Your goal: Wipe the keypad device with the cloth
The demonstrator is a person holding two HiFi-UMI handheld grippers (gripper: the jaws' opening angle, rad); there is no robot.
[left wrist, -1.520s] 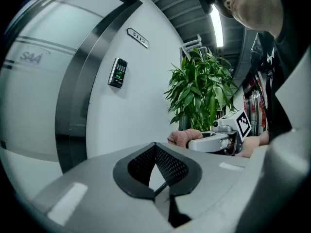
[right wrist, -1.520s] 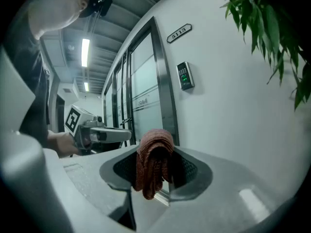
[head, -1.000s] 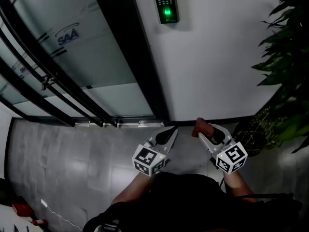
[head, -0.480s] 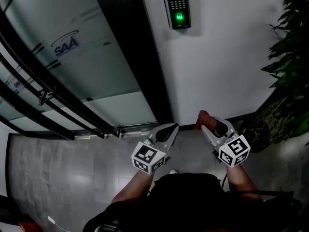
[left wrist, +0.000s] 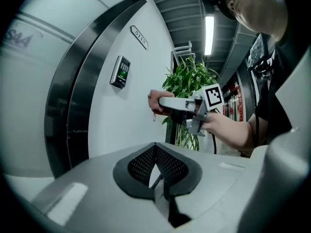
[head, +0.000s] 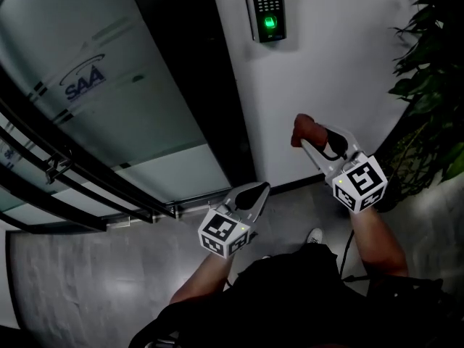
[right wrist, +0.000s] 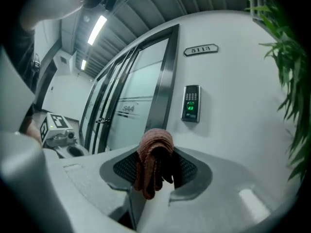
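one cloth point(right wrist: 151, 165) in right hand-held gripper point(head: 304, 140) (one keypad device point(head: 266, 9)).

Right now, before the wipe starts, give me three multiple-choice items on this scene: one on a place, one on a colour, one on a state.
1. Where is the keypad device mounted?
A. on the glass door
B. on the white wall beside the dark door frame
C. on the floor

2. What colour is its light?
A. red
B. blue
C. green

3. What is the right gripper's state?
A. shut on the cloth
B. open, empty
C. shut on a leaf

Answers:
1 B, it sits on the wall just right of the frame.
2 C, a green glow shows below its keys.
3 A, the cloth hangs pinched between the jaws.
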